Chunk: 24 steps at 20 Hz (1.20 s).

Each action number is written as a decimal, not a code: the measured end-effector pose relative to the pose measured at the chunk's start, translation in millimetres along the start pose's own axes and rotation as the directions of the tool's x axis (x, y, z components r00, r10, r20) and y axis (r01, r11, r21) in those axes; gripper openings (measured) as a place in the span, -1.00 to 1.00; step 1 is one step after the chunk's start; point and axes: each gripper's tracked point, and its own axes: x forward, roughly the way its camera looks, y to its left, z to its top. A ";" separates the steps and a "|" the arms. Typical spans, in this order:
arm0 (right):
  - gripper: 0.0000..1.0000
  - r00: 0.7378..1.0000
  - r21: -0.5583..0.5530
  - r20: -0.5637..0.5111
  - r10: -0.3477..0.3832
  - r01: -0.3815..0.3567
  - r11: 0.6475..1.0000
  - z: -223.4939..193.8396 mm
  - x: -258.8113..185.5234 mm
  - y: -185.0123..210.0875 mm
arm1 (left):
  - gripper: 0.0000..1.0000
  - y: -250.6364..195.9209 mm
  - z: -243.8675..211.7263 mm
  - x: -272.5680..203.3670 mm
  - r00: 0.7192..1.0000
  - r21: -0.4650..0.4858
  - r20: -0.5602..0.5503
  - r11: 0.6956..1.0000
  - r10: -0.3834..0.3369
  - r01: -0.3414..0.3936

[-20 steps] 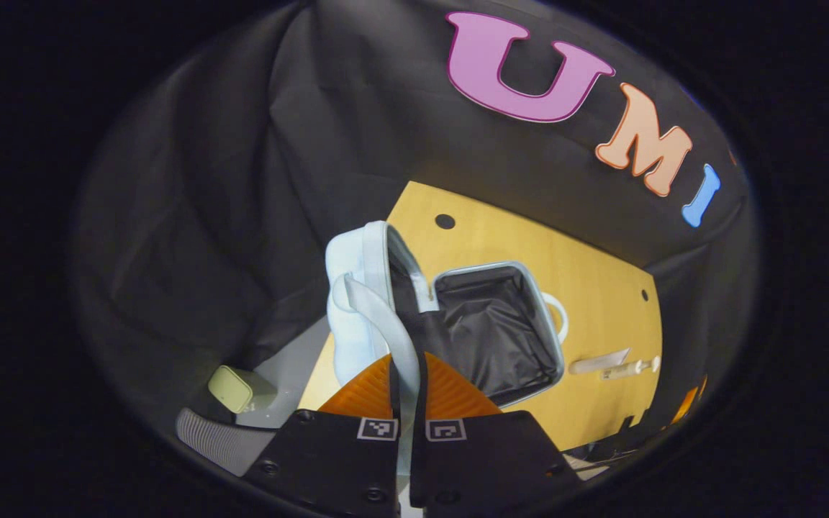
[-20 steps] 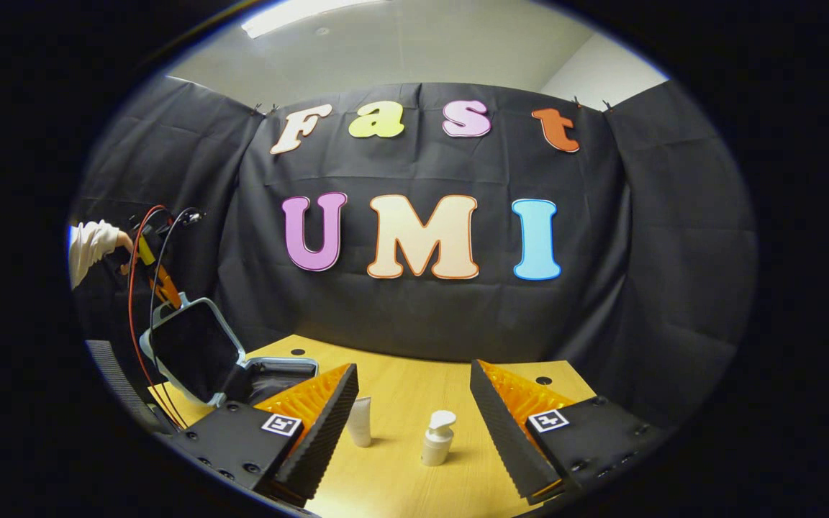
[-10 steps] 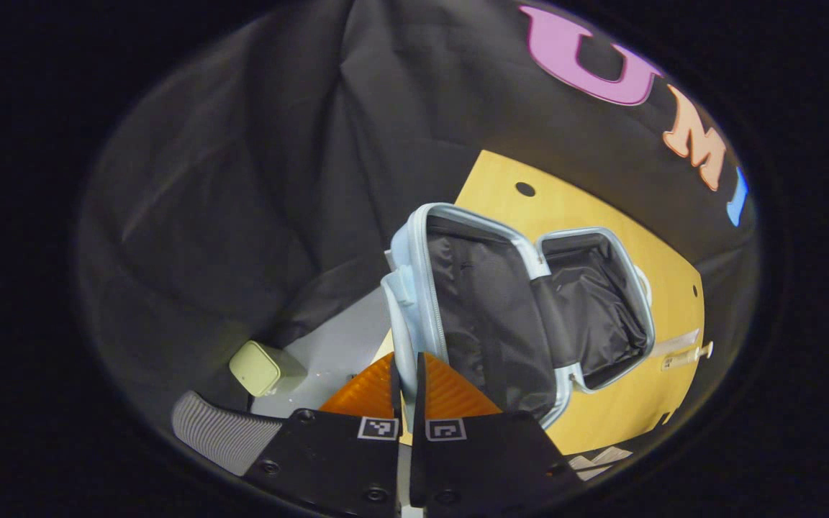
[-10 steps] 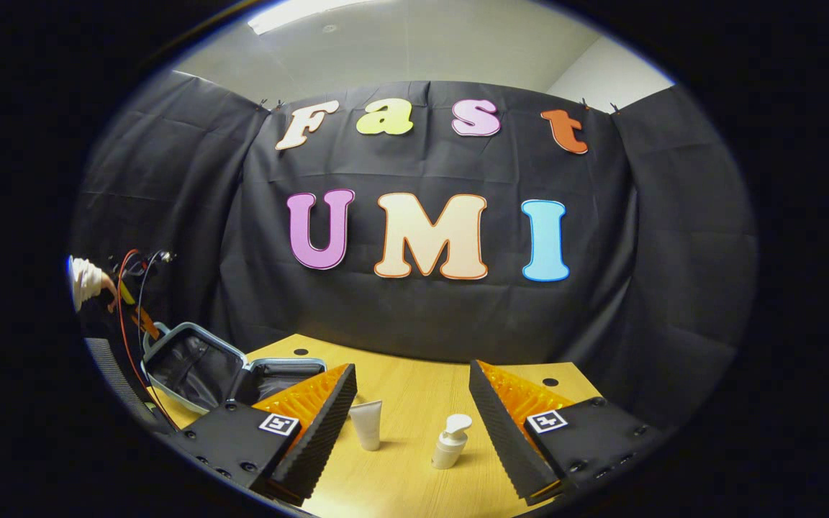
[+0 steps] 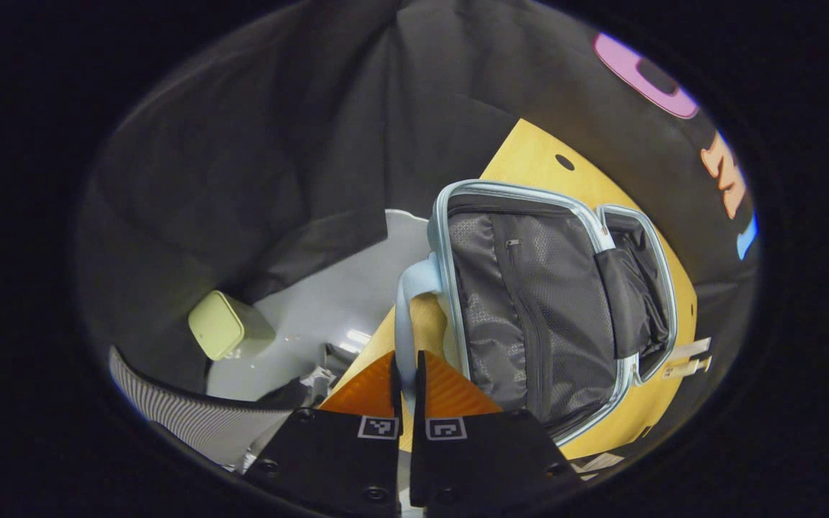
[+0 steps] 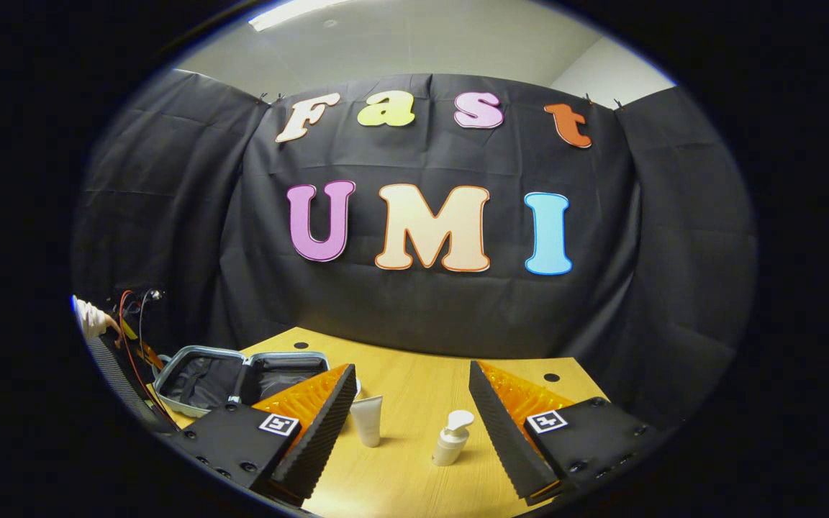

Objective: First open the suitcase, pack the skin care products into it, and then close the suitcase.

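At the far left of the right gripper view a sleeve [image 6: 89, 320] and cables mark the person's other arm beside the suitcase [image 6: 202, 375], which lies spread flat on the wooden table [image 6: 414, 460], both halves up. That is presumably so the products can be dropped straight in.

In the left gripper view the left gripper [image 5: 406, 370] has its orange fingers nearly together on the pale-blue handle strap [image 5: 406, 316] of the lid [image 5: 529, 302], a sensible hold for laying the lid down.

Further right, the right gripper [image 6: 412, 414] hangs wide and empty, its 2 fingers framing the white tube [image 6: 368, 421] and the pump bottle [image 6: 452, 437], which stand near each other on the table, not yet packed.

No brand or label is legible on either product.
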 end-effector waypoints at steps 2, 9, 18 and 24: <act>0.96 1.000 0.004 -0.001 0.007 -0.007 1.000 -1.3 0.3 1.8 | -0.90 10.0 2.3 0.2 1.000 0.002 0.018 1.000 0.013 -0.013; 0.97 1.000 0.004 -0.006 -0.016 0.016 1.000 -11.4 1.6 -14.2 | 0.90 -2.7 50.3 -64.5 0.950 0.157 0.299 0.977 0.091 -0.144; 0.97 0.999 0.007 -0.039 -0.027 0.027 1.000 -40.8 22.1 -44.6 | 0.87 -272.8 21.1 -166.0 0.754 0.481 0.520 0.867 -0.401 0.130; 1.00 0.994 -0.030 -0.106 0.009 -0.012 0.999 -96.7 50.9 -51.9 | 0.87 -432.0 -61.6 -160.4 0.635 0.585 0.389 0.711 -0.668 0.389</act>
